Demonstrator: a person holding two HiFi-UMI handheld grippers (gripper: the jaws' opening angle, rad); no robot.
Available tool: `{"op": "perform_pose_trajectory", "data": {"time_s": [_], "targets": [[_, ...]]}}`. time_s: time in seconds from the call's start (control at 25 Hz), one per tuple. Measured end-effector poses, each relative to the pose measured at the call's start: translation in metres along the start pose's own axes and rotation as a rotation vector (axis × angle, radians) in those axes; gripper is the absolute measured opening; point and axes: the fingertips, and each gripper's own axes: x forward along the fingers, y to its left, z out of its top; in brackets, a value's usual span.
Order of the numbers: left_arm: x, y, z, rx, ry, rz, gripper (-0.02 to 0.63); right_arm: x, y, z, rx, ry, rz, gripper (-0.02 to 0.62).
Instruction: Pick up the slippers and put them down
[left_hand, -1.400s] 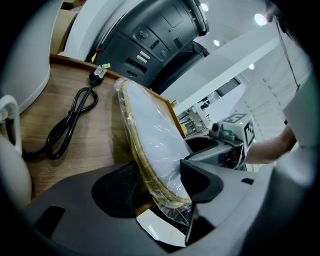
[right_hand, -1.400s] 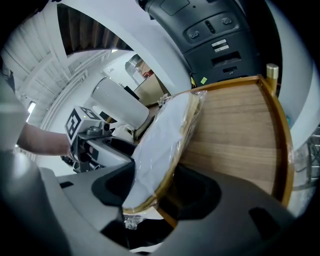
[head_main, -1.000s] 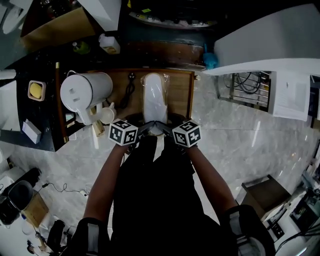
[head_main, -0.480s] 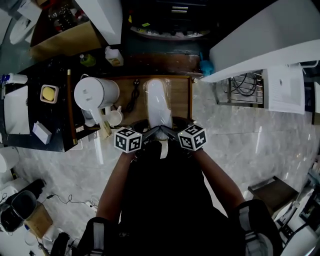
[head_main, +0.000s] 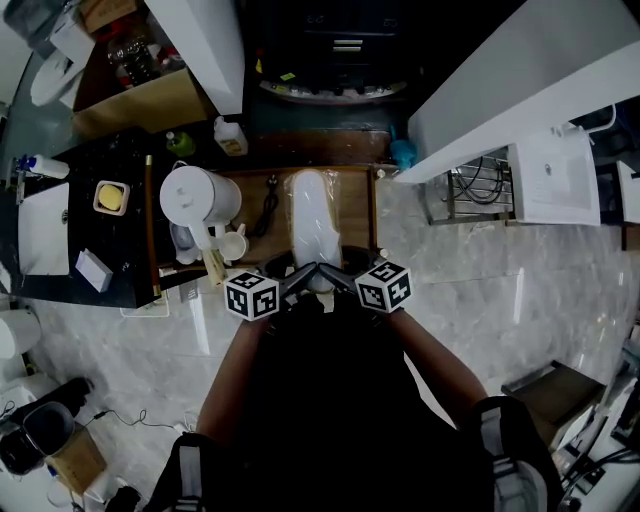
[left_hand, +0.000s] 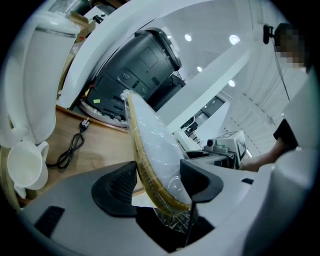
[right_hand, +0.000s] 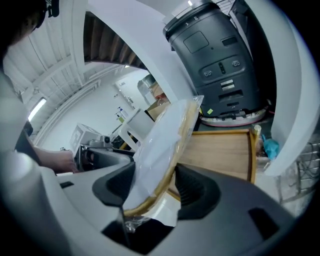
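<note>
Slippers (head_main: 315, 220), a white pair with tan soles sealed in clear wrap, are gripped at the near end by both claws over the middle of a wooden tabletop (head_main: 355, 215). They are tilted, the far end raised off the wood and pointing away from the person.

The left claw (left_hand: 160, 170) is narrowed onto the pair: one pad is against the tan sole edge and the other against the wrapped white upper. The right claw (right_hand: 155, 175) grips the same end from the other side, its pads also pressed against sole and wrap. From the head view the two claws meet in a V at the tabletop's near edge, with the person's forearms running back from them.

On the left part of the tabletop stands a white jug (head_main: 195, 195), with a white cup (head_main: 235, 243) just beside it towards the near edge. A black cable (head_main: 268, 200) lies on the wood between the jug and the slippers. Past the tabletop's far edge stands a dark machine (left_hand: 142, 65).
</note>
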Motion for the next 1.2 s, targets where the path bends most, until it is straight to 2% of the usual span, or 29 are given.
{"op": "perform_pose_trajectory", "data": {"time_s": [0.24,0.52,0.8,1.2], "targets": [[-0.017,-0.016,0.011,0.067,-0.031,0.006,0.275,-0.012,0.020,0.017,-0.042,-0.057,0.008,0.252],[-0.043,-0.027,0.012,0.124,-0.022,0.034,0.275,-0.017,0.050,0.023,-0.137,-0.091,0.006,0.252],[-0.065,-0.042,0.020,0.154,-0.043,0.052,0.275,-0.022,0.069,0.029,-0.115,-0.160,0.092,0.246],[-0.070,-0.048,0.022,0.193,-0.022,0.059,0.275,-0.027,0.076,0.032,-0.117,-0.180,0.090,0.245]]}}
